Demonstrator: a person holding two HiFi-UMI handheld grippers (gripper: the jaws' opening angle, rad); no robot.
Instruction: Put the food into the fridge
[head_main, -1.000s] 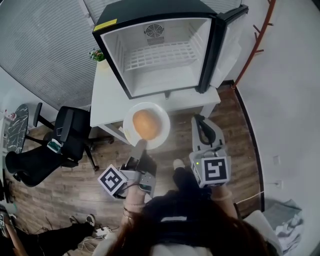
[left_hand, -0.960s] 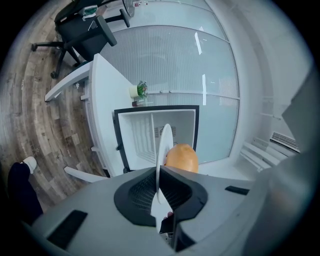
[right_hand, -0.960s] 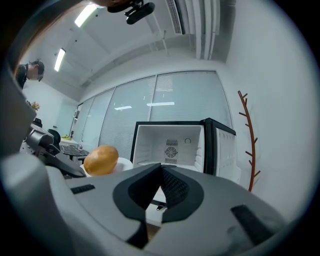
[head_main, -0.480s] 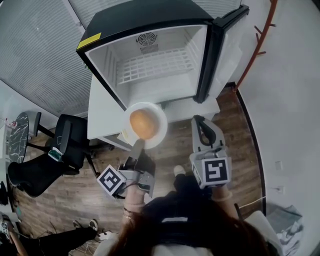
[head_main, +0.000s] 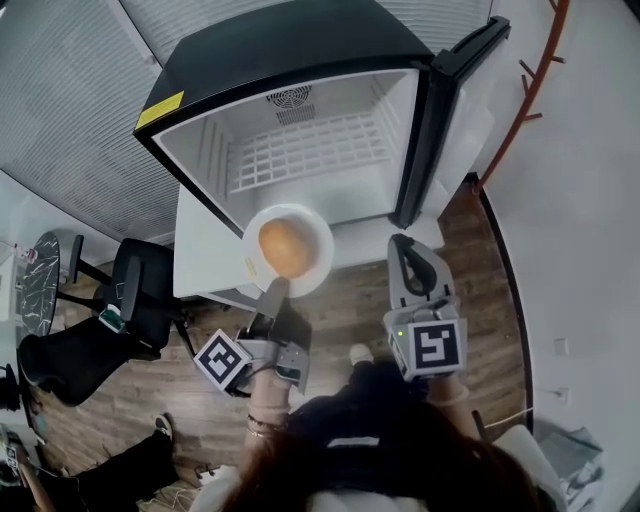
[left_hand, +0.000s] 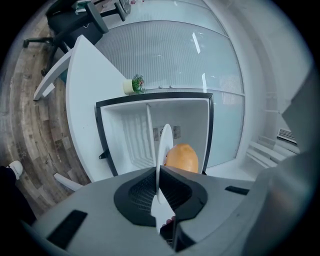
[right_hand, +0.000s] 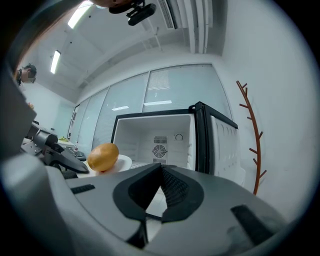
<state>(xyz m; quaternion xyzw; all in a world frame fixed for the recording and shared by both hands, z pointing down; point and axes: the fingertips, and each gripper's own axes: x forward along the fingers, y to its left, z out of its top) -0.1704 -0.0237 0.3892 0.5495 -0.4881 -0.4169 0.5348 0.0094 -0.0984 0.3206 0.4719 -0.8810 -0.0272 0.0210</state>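
A white plate (head_main: 312, 228) carries an orange-brown round loaf (head_main: 283, 246). My left gripper (head_main: 274, 291) is shut on the plate's near rim and holds it in the air just before the open mini fridge (head_main: 300, 150). In the left gripper view the plate (left_hand: 164, 150) stands edge-on between the jaws, with the loaf (left_hand: 182, 158) to its right. My right gripper (head_main: 405, 251) hovers to the right of the plate, jaws together and holding nothing. The right gripper view shows the loaf (right_hand: 102, 156) at left and the fridge (right_hand: 160, 140) ahead.
The fridge stands on a white table (head_main: 205, 250) with its door (head_main: 452, 110) swung open to the right; a wire shelf (head_main: 305, 150) lies inside. A black office chair (head_main: 130, 290) stands at left. A small plant (left_hand: 133, 84) sits beside the fridge. An orange coat rack (right_hand: 252, 145) stands at right.
The fridge has come nearer and larger in view, and the plate with the loaf now reaches the fridge's front edge. Both grippers keep the same grip and relative place.
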